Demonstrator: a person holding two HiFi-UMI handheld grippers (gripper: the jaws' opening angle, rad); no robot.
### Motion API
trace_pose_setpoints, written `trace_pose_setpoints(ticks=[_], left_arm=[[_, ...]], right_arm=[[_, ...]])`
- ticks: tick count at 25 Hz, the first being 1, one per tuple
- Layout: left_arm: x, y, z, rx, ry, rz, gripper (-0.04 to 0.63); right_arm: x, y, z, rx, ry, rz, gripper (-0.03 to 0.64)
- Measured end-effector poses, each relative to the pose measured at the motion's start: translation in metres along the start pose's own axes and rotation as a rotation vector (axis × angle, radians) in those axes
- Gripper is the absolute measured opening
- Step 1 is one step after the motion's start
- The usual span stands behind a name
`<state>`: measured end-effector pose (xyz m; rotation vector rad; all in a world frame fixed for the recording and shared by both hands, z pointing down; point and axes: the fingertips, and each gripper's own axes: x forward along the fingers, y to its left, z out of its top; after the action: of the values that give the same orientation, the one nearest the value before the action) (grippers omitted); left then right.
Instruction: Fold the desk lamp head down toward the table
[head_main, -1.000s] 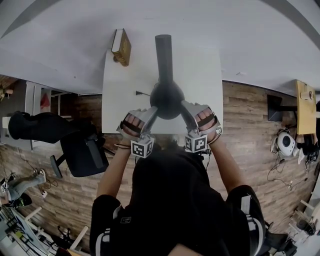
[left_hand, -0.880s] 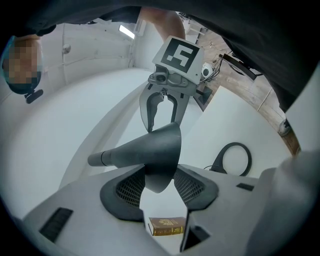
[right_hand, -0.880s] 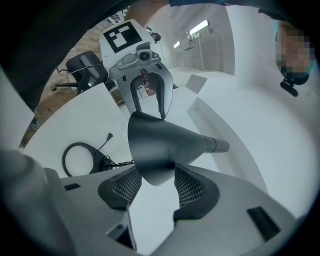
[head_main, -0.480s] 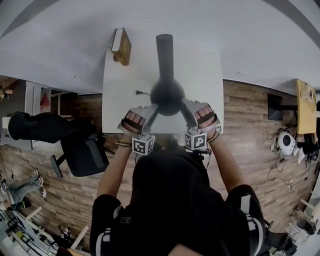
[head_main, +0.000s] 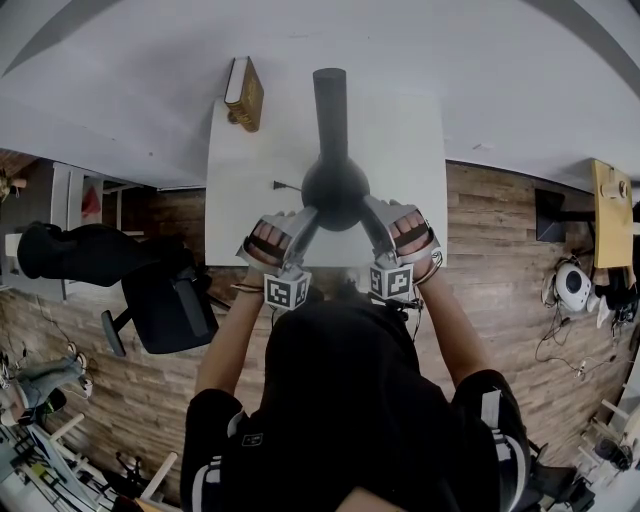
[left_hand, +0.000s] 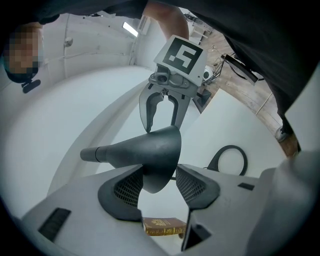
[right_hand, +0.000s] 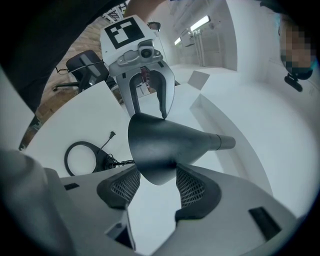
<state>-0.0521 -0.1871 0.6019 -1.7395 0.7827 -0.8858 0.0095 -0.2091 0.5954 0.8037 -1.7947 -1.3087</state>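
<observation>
The black cone-shaped lamp head (head_main: 335, 190) hangs over the white table (head_main: 405, 130), and its straight neck (head_main: 329, 100) runs away from me. My left gripper (head_main: 306, 228) and right gripper (head_main: 368, 226) flank the head's near rim from either side. In the left gripper view the rim (left_hand: 152, 150) sits between the left gripper's (left_hand: 157, 186) pads, which do not clamp it. The right gripper's (right_hand: 156, 186) pads stand the same way around the rim (right_hand: 157, 147). Both pairs of jaws have just been opening. A black ring with a cable (right_hand: 81, 157) lies on the table.
A brown book (head_main: 243, 95) lies at the table's far left corner. A loose plug (head_main: 276, 185) rests left of the lamp head. A black office chair (head_main: 165, 300) stands on the wood floor to the left, with a wooden shelf (head_main: 610, 210) far right.
Both grippers' jaws stand a little wider around the lamp head than before. Hands and lamp have barely shifted.
</observation>
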Motion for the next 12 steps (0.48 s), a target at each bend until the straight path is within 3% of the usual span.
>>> trace_pose_setpoints(ticks=[6, 12], left_arm=[[-0.012, -0.011, 0.006, -0.018, -0.024, -0.073, 0.196], [-0.040, -0.012, 0.005, -0.216, -0.048, -0.115, 0.185]], right_arm=[[-0.012, 0.008, 0.005, 0.028, -0.014, 0.057, 0.238], [-0.035, 0.003, 0.007, 0.255, -0.011, 0.102, 0.204]])
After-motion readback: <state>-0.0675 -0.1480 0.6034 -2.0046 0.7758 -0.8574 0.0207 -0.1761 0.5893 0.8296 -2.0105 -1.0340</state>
